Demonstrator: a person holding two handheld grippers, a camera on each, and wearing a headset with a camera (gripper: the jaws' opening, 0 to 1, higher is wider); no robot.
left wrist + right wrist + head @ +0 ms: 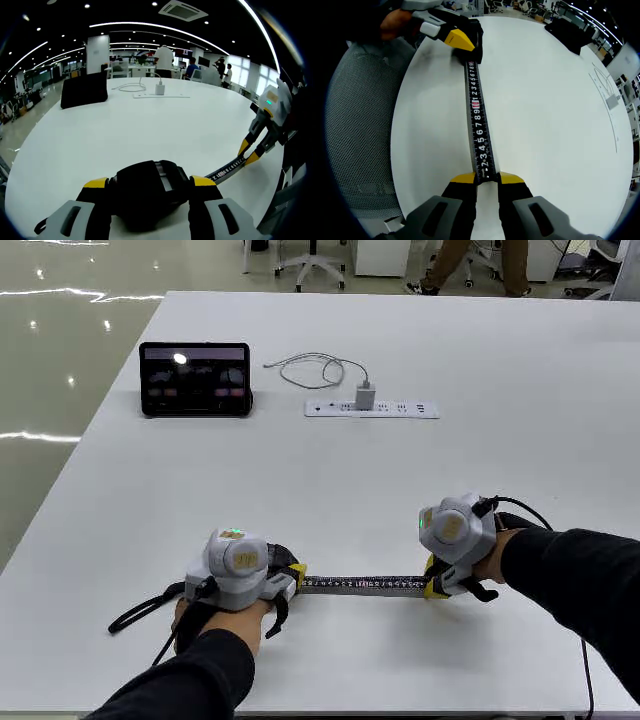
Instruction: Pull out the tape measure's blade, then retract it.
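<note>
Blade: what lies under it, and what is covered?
The white table lies under the blade. Its tip is hidden between the fingers of the right gripper. The left gripper holds the case.

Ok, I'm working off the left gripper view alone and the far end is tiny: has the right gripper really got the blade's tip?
Observer: Yes. The right gripper is shut on the tip of the black, white-numbered metal blade.
Operator: Is it twisted?
Observer: No, it runs straight, numbers up, to the black tape measure case in the left gripper.
Operator: Room on the bench?
Observer: Little; both grippers sit close to the white table's near edge.
</note>
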